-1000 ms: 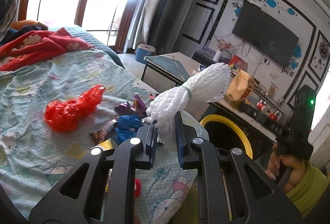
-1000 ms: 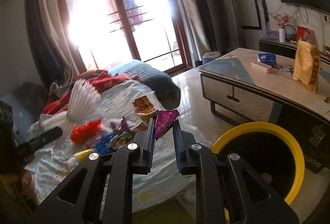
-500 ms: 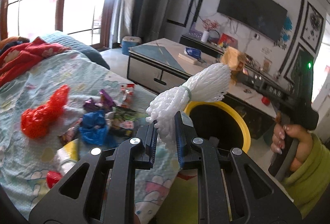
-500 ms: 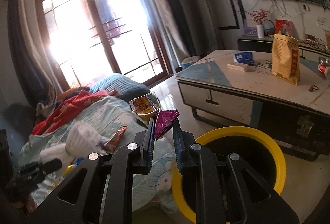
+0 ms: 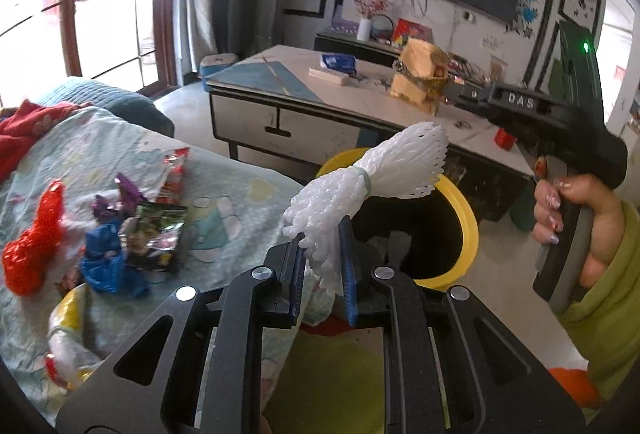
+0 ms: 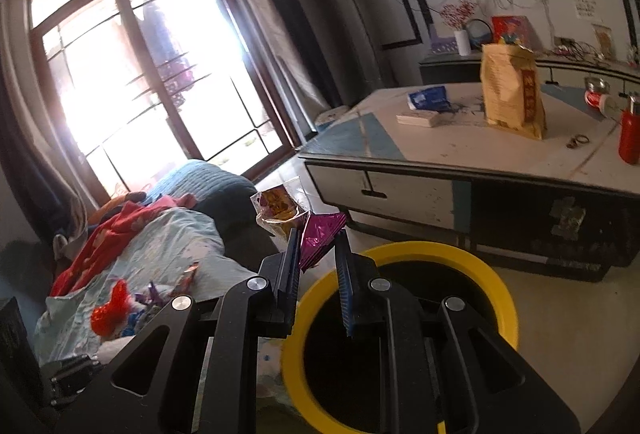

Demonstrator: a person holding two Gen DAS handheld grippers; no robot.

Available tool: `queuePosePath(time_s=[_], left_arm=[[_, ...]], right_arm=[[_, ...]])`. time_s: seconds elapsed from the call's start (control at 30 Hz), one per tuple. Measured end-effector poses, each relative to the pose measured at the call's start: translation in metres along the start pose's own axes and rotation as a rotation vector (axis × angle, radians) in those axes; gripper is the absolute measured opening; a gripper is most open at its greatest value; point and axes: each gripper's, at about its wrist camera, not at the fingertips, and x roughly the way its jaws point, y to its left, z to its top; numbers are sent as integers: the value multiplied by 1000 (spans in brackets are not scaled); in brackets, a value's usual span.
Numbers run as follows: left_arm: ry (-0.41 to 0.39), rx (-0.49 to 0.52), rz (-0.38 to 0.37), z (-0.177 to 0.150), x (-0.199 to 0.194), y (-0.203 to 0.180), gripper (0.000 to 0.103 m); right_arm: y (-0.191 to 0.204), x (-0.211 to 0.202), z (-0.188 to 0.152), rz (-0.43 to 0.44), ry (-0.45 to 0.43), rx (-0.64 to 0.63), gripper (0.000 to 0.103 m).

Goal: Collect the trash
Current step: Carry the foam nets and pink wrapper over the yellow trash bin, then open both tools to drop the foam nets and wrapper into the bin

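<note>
My left gripper (image 5: 322, 234) is shut on a white foam net sleeve (image 5: 372, 178), held in the air just left of the yellow-rimmed bin (image 5: 468, 230). My right gripper (image 6: 318, 238) is shut on a purple wrapper (image 6: 320, 240) and a clear gold wrapper (image 6: 280, 208), above the near rim of the yellow bin (image 6: 400, 250). More trash lies on the bed: a red net bag (image 5: 34, 254), a blue bag (image 5: 106, 262) and foil wrappers (image 5: 156, 234). The right gripper's body (image 5: 560, 122) shows at the right in the left wrist view.
A low coffee table (image 6: 460, 162) stands behind the bin with a yellow paper bag (image 6: 512, 94), a blue pack and a red bottle. The bed (image 5: 224, 194) with a patterned sheet is at the left. A window door (image 6: 152, 74) is behind.
Both grippers have swung right from the bed toward the bin. The bin now lies under and ahead of the right gripper and close beside the foam sleeve. Both grips are unchanged.
</note>
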Motion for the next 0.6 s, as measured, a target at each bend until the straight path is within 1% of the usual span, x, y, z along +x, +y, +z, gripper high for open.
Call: queuePosePath(time_s=[0.23,0.43,0.6], left_arm=[[85,48,8,-2,35,-17,11],[150,101,13,-6,65,-31,11],[201,137,-7,-8,86,-43,12]], right_arm=[[-26,15,-7,-58,58,34,17],[-47,30,-14,-84,112,68,17],[-61,39,-20,-100,155,90,18]])
